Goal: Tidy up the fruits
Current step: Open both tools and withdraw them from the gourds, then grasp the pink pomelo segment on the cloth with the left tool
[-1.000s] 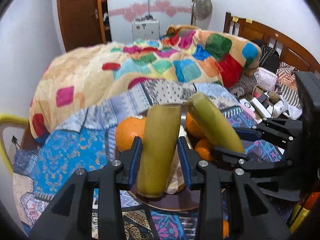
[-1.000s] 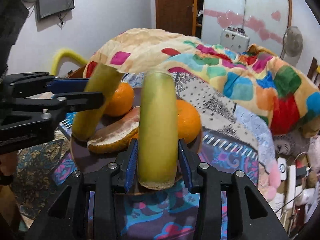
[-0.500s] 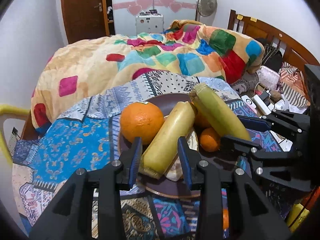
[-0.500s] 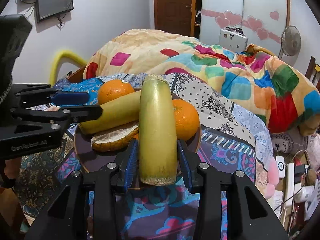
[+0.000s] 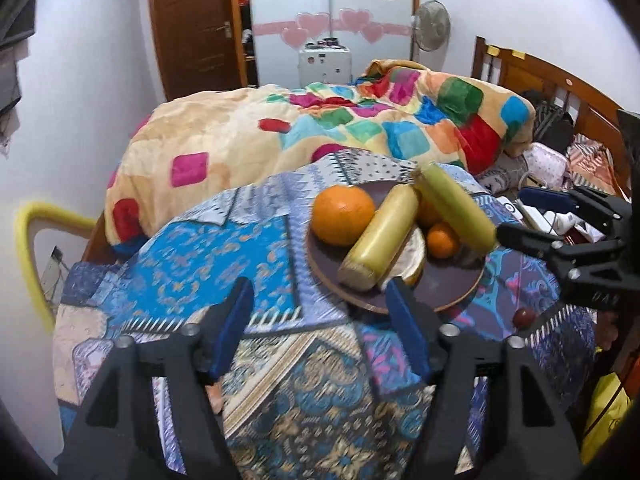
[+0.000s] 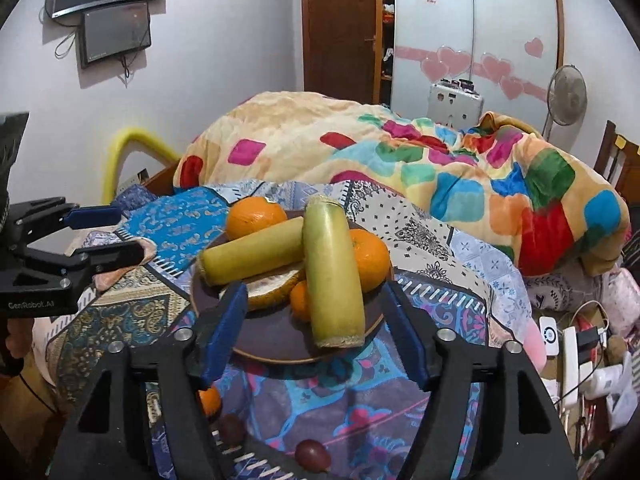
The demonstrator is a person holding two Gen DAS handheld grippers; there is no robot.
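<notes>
In the left wrist view the left gripper (image 5: 320, 324) fills the bottom of the frame, its blue-padded jaws spread wide with nothing between them, above the patterned blue patchwork cloth (image 5: 208, 256). Just beyond its right finger, right of centre, sits the round dark brown plate (image 5: 448, 288). A yellow-green cut cane-like stalk (image 5: 380, 240) lies across the plate with its cut end toward the camera, leaning against a large orange (image 5: 343, 215) on its left. A second, greener cut stalk (image 5: 456, 204) slants to the right behind it, with a small orange (image 5: 442, 239) below it. A pale peeled fruit wedge (image 5: 412, 258) lies under the first stalk. A small dark red fruit (image 5: 524, 317) rests on the cloth at the lower right.

In the right wrist view the right gripper (image 6: 312, 334) also stands wide open and holds nothing; the greener stalk (image 6: 332, 276) lies on the plate (image 6: 280, 344) between and beyond its fingers, touching neither pad. The yellower stalk (image 6: 252, 250) points left, the wedge (image 6: 272, 286) beneath it. The large orange (image 6: 256, 216) sits behind, and another orange (image 6: 370, 258) is on the right. The left gripper (image 6: 108, 232) reaches in from the left edge, open. A multicoloured checked blanket (image 6: 400, 160) is heaped across the upper middle of the frame.
</notes>
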